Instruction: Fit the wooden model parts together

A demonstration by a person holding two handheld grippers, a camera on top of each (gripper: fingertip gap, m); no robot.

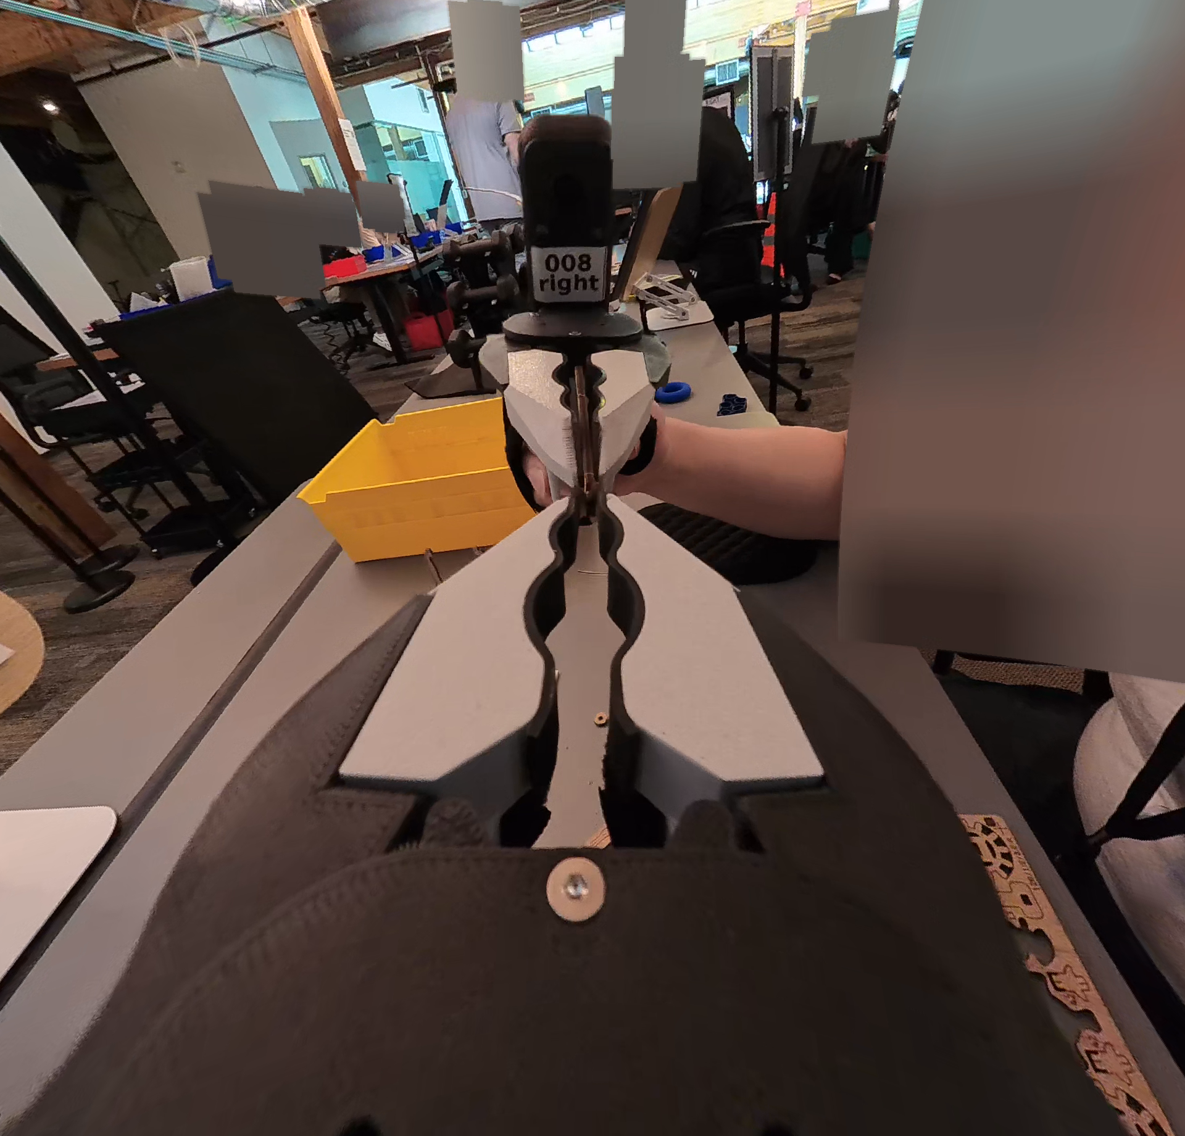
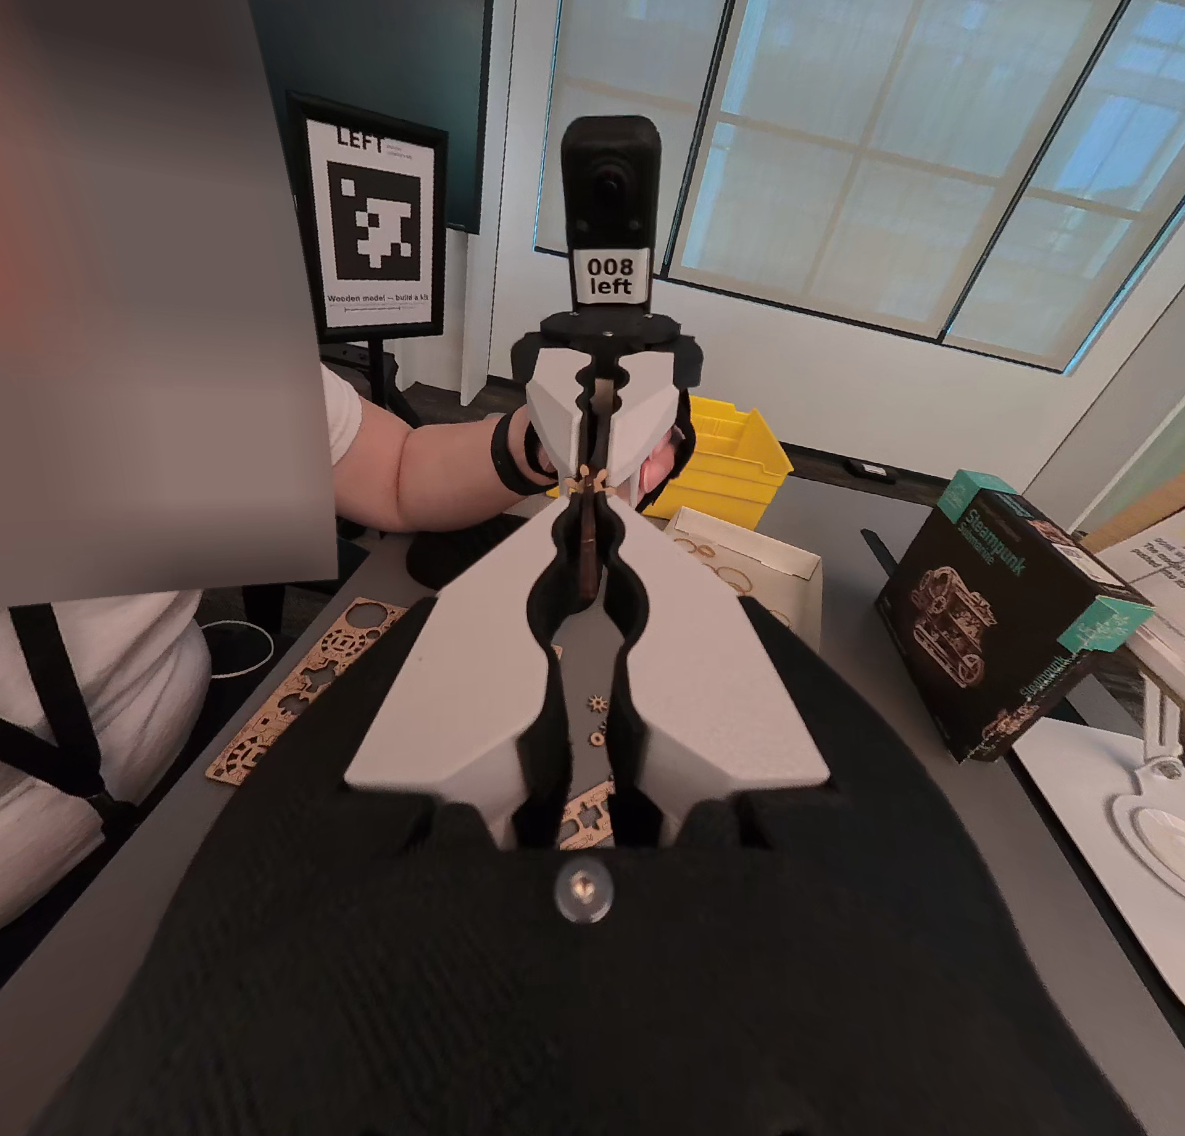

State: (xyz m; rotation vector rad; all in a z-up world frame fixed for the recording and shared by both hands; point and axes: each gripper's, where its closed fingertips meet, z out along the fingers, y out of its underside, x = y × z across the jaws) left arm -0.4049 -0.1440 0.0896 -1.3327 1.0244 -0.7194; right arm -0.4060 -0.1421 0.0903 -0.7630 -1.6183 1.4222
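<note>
Right wrist view: I'm pinching a dark wooden strip (image 2: pixel 588 560) in my right fingers (image 2: pixel 587 504), tip to tip with the left fingers (image 2: pixel 588 474), which are clamping a small gear (image 2: pixel 585 483), lining them up for mating.

**Materials rundown, mostly matt stuff**

Left tool (image 1: pixel 585 515) has matt white plastic fingers (image 1: pixel 474 656) with a faintly grainy skin and a ribbed black printed body. Laser-cut wooden sheet (image 2: pixel 301 682) is pale, raw, dark-edged. Yellow bin (image 1: pixel 417 483) is smooth, slightly glossy plastic. Box (image 2: pixel 1000 618) is printed cardboard, grey surface (image 1: pixel 192 688) smooth and matt
</note>
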